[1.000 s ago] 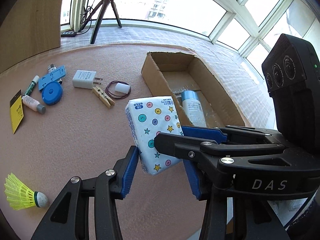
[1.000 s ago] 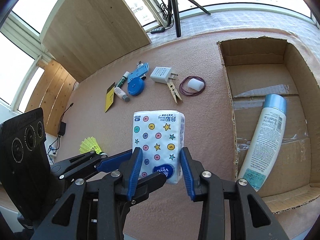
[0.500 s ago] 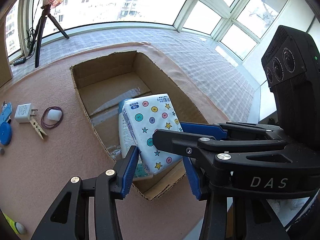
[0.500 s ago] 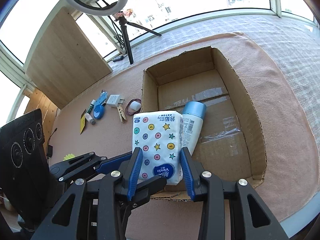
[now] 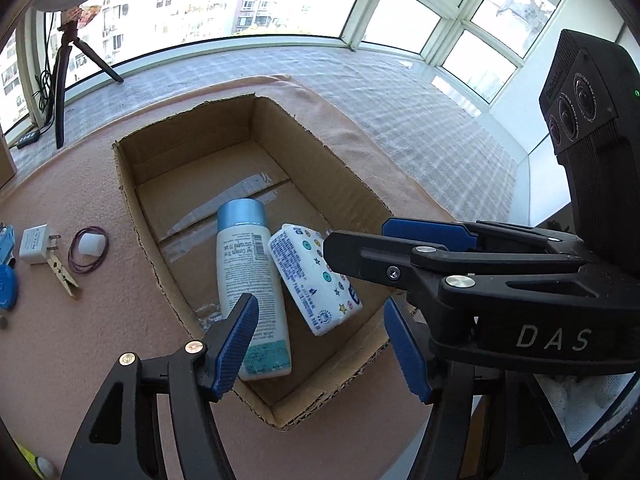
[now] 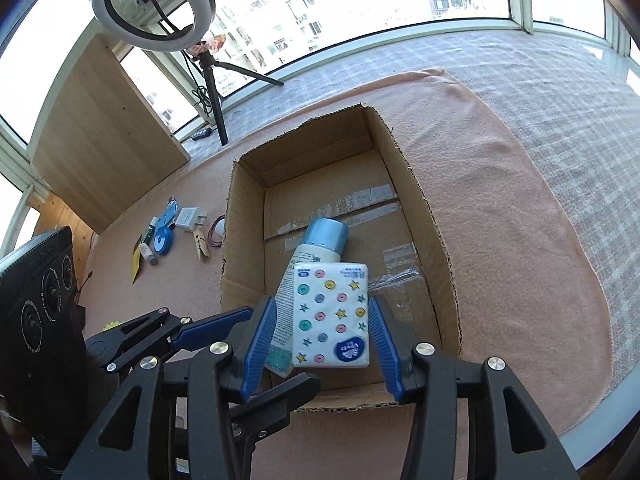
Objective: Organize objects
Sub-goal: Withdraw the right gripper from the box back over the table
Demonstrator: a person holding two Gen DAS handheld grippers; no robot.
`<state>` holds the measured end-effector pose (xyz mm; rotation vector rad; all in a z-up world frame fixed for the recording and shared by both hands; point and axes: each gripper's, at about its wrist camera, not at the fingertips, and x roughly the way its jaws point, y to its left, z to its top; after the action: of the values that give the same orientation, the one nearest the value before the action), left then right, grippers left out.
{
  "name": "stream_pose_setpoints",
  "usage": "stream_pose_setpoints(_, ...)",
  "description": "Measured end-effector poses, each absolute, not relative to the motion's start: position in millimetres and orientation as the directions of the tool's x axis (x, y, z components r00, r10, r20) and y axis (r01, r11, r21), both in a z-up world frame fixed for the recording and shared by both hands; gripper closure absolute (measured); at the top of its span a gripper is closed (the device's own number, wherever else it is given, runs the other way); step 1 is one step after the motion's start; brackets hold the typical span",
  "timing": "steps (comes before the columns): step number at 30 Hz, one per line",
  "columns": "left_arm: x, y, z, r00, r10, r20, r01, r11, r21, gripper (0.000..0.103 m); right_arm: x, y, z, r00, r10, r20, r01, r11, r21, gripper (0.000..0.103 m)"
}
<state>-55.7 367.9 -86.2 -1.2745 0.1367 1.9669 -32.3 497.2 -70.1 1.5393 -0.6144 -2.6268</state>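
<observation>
Loose items (image 5: 52,248): charger, clothespin and band lie on the pink cloth left of the box, outside it and not yet sorted.
Bottle (image 5: 250,280): lies flat on the floor of the cardboard box (image 5: 128,200), cap toward the far wall.
Tissue pack (image 5: 316,276): inside the box, tilted, one edge resting on the bottle, its near end apparently on the floor.
Left gripper (image 5: 316,344): jaws have just been opening; pads stand clear of the pack, nothing held.
Right gripper (image 6: 322,338): jaws have just been opening; a gap shows on both sides of the pack (image 6: 330,316), which is let go.
Risk: the pack, propped on the round bottle, may slide or tip; a withdrawing finger may clip the near box wall.
Left view only: the pack's tilt and printed side.
Right view only: ring light (image 6: 152,8), pack's patterned face, both gaps.
</observation>
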Motion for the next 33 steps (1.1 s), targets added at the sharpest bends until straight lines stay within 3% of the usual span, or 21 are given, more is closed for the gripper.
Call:
stream_pose_setpoints(17, -59.8, 300.7, -79.3, -0.238, 0.529, -0.814, -0.595, -0.742, -0.309, 0.034, -32.7, 465.0, -54.1, -0.538, -0.233, -0.810, -0.120, -0.930, 0.348, 0.052)
stream_pose_setpoints(33, -122.5, 154.3, -87.0, -0.355, 0.399, -0.846, -0.356, -0.894, -0.273, 0.035, -72.5, 396.2, -49.8, -0.514, -0.327, -0.793, 0.004, -0.925, 0.380, 0.053)
